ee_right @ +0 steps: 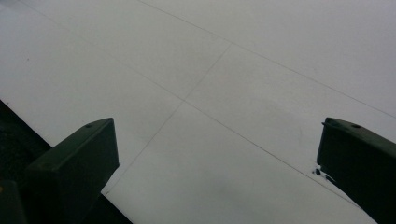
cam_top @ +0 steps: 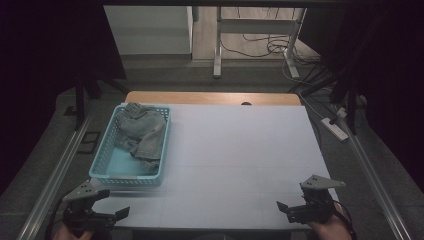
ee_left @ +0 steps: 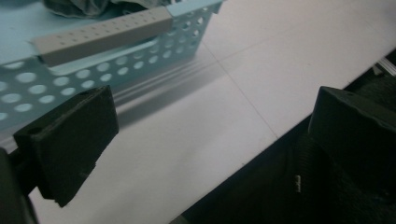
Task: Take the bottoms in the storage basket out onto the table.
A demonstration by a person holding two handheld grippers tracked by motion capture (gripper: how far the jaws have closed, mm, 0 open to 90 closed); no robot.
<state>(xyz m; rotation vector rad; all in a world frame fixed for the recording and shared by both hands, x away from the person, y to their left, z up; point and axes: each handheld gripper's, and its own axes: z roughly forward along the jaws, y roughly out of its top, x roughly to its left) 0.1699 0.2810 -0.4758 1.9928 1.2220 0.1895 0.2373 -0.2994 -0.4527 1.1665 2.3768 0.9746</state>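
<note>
Two tongs spread, empty, at worktop near edge; denim garment in blue basket lies just ahead of left tongs; right tongs well apart.

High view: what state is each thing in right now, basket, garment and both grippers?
Basket: upright on the table's left side, holding the garment.
Denim garment: crumpled inside the basket, piled toward its far end.
Left gripper: open, empty, at the table's near edge by the basket.
Right gripper: open, empty, over bare table.
</note>
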